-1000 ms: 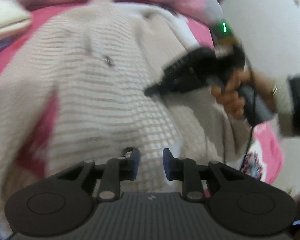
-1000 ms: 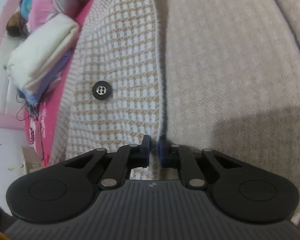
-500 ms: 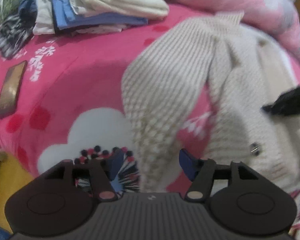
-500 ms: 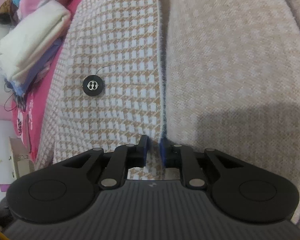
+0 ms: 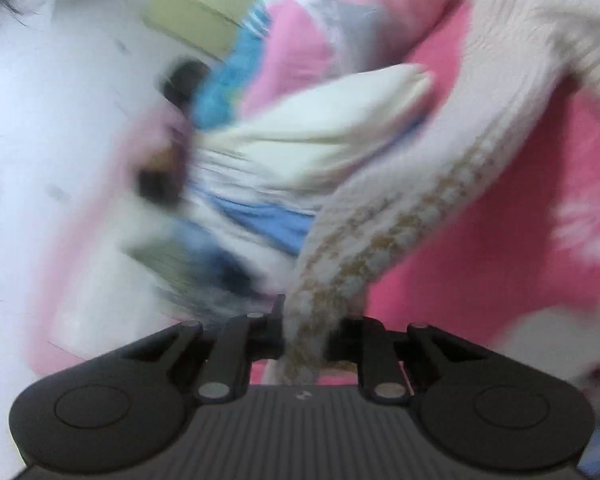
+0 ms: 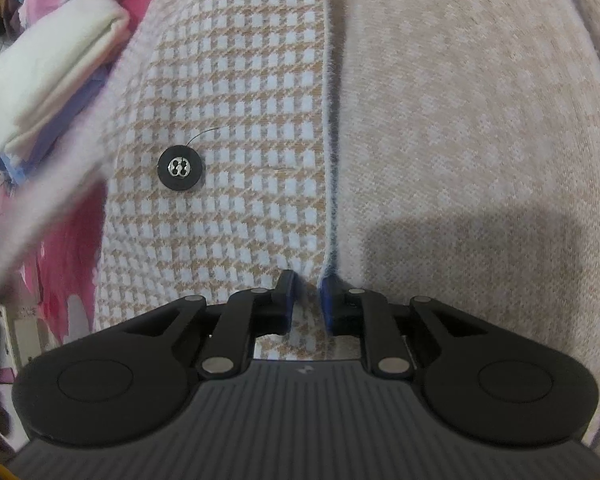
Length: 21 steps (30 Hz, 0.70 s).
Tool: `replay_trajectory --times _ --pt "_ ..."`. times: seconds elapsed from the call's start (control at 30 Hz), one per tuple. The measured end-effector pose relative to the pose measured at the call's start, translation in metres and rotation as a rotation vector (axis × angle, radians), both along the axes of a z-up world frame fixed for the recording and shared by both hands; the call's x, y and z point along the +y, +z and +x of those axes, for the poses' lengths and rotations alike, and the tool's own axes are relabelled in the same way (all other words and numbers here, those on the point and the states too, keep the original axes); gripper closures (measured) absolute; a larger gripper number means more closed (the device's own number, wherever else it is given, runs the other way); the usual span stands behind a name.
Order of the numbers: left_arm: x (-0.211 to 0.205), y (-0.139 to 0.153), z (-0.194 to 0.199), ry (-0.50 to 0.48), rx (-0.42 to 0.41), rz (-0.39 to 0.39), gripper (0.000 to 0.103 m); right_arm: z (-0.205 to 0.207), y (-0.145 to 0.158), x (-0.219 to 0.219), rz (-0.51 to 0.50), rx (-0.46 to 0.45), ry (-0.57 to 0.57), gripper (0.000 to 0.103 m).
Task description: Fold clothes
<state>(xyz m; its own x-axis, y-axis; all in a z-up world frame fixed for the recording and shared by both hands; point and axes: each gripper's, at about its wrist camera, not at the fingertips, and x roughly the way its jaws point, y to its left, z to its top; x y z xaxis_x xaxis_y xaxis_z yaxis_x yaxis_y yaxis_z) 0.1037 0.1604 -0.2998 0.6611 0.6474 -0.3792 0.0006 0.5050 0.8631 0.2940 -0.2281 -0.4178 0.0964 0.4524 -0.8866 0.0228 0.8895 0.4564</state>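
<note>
Now my left claw (image 5: 306, 330) is closing on the sleeve (image 5: 384, 232) of the beige houndstooth knit cardigan (image 6: 240, 120) on the pink bed (image 5: 480, 248) to fold it inward, while my right claw (image 6: 306, 300), nearly shut, pinches its front edge as anchor.

Left gripper (image 5: 306, 330) was wide open over the sleeve (image 5: 400, 216) 0.5 s ago; now its jaws are closing with the sleeve end bunched between them. Left view has swung off the pink bedspread (image 5: 500, 240) toward the stack of folded clothes (image 5: 300, 144), heavily blurred. In the right wrist view a blurred pale strip of sleeve (image 6: 48, 208) has come in at the left edge.
</note>
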Motion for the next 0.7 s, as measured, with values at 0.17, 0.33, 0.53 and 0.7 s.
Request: replay_trajectory --times 0.17,0.33,0.53,0.7 --pt "0.013 -0.067 -0.006 -0.008 0.275 -0.017 0.082 -0.002 -0.001 0.001 0.005 -0.006 -0.021 0.088" --pt "0.018 -0.099 -0.017 0.04 0.38 -0.051 0.072 -0.003 -0.001 -0.001 0.013 -0.011 -0.031 0.088" --pt "0.031 -0.044 -0.006 0.214 0.291 -0.302 0.054 -0.007 -0.003 -0.007 0.04 -0.009 -0.07 0.087" --pt "0.015 0.014 -0.019 0.221 0.139 -0.618 0.045 -0.017 0.005 -0.011 0.08 0.006 -0.086 0.077"
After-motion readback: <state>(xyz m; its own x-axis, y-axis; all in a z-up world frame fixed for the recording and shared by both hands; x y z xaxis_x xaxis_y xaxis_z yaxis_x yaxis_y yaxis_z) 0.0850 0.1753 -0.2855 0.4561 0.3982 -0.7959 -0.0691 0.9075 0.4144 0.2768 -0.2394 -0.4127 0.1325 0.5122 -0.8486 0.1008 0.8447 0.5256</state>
